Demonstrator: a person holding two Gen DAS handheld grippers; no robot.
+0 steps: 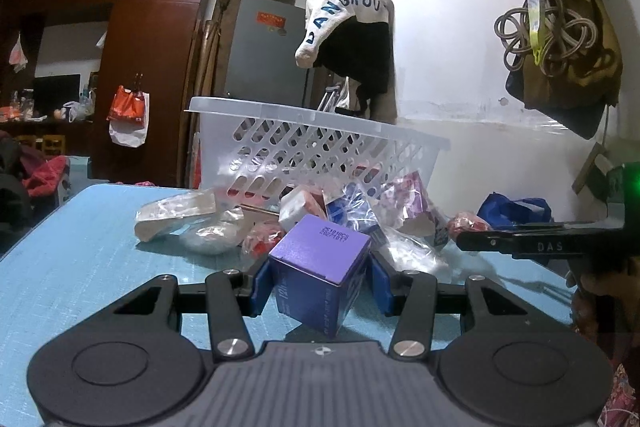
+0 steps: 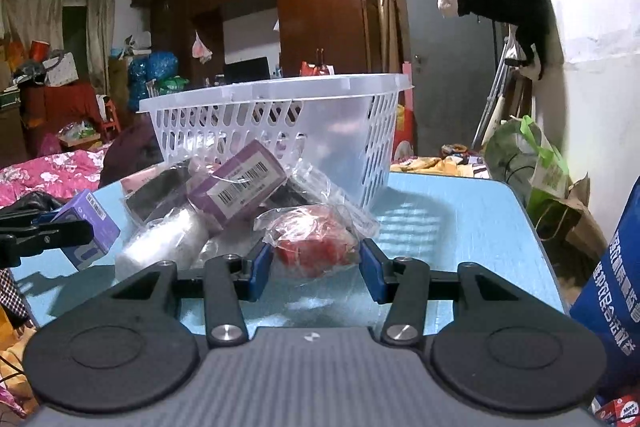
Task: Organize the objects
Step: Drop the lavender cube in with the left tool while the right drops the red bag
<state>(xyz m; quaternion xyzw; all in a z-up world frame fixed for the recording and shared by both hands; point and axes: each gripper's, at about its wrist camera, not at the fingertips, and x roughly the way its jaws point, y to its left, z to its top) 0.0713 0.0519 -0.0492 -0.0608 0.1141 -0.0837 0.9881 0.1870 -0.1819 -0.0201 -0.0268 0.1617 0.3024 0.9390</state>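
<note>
**A:** What did the blue pads of the left gripper (image 1: 318, 281) hold?

**B:** They pinched a small purple cardboard box (image 1: 318, 277) by its side walls. The box sat tilted between them, one lower corner hanging nearest the blue tabletop (image 1: 80, 267); whether it was clear of the surface could not be told. A skewed grip of that kind could have let the box rotate and slide out.

**A:** And the right gripper (image 2: 316, 261)?

**B:** Its pads pressed on a clear plastic bag of red contents (image 2: 316, 239). Thin film could have slipped or stretched, so the contents might have sagged below the pads or the bag torn.

**A:** What lay around them?

**B:** A loose heap of wrapped packets (image 1: 224, 223), including a long purple carton with a barcode (image 2: 240, 187), touched or overlapped the bag. Lifting could have dragged a neighbour along.

**A:** Beyond that?

**B:** The white slotted plastic basket (image 1: 316, 147) stood behind the heap, apparently the destination. Its raised rim was a hazard: a low carry could have struck it and shoved the light basket toward the table's far edge.
</note>
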